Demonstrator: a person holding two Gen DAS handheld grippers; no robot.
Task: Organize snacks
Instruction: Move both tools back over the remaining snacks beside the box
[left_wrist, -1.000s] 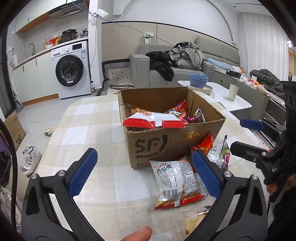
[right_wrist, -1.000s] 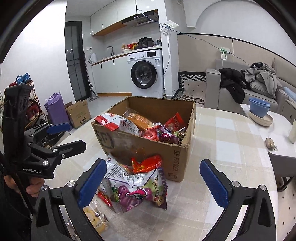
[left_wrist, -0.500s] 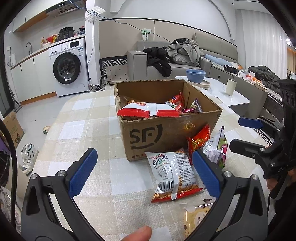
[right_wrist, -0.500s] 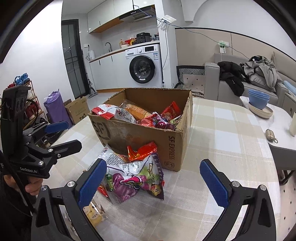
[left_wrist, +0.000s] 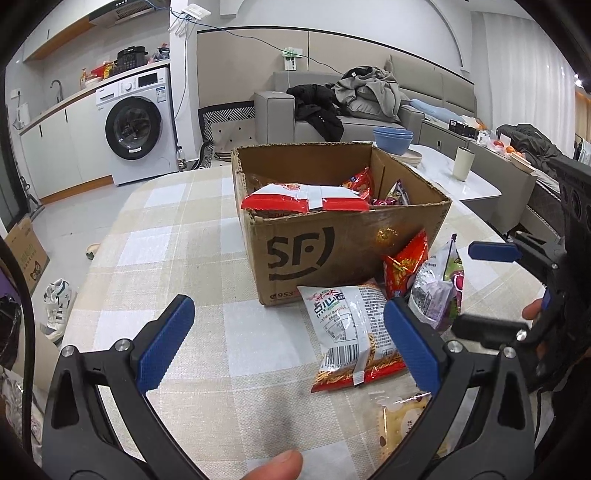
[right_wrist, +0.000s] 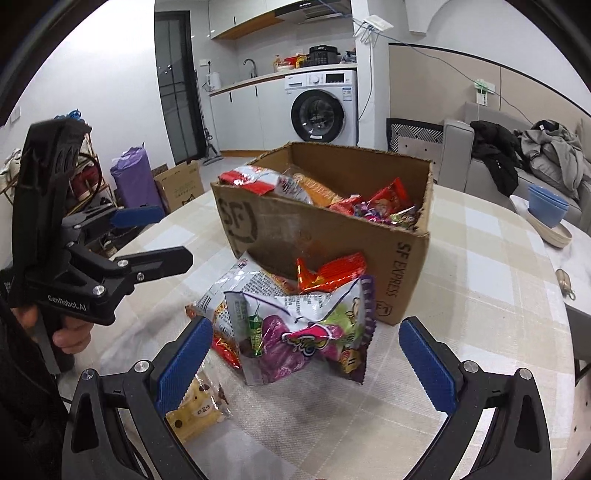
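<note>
A brown SF cardboard box (left_wrist: 354, 243) (right_wrist: 317, 236) stands on the checked tablecloth, holding several snack packs. In front of it lie a white-and-red noodle snack bag (left_wrist: 351, 332), a small red pack (left_wrist: 404, 266) (right_wrist: 328, 271), a purple-and-green bag (right_wrist: 306, 328) (left_wrist: 439, 291) and a yellow biscuit pack (right_wrist: 195, 406) (left_wrist: 406, 421). My left gripper (left_wrist: 288, 347) is open and empty, short of the noodle bag. My right gripper (right_wrist: 306, 362) is open and empty, its jaws either side of the purple bag's near edge.
The round table (left_wrist: 177, 236) has bare cloth left of the box. A white side table (left_wrist: 465, 181) with blue bowls and a cup stands behind right. A sofa with clothes, a washing machine (left_wrist: 136, 125) and floor boxes surround.
Both grippers have pulled back and risen slightly from the box. The snacks on the table now sit further from the camera. Nothing was grasped.
</note>
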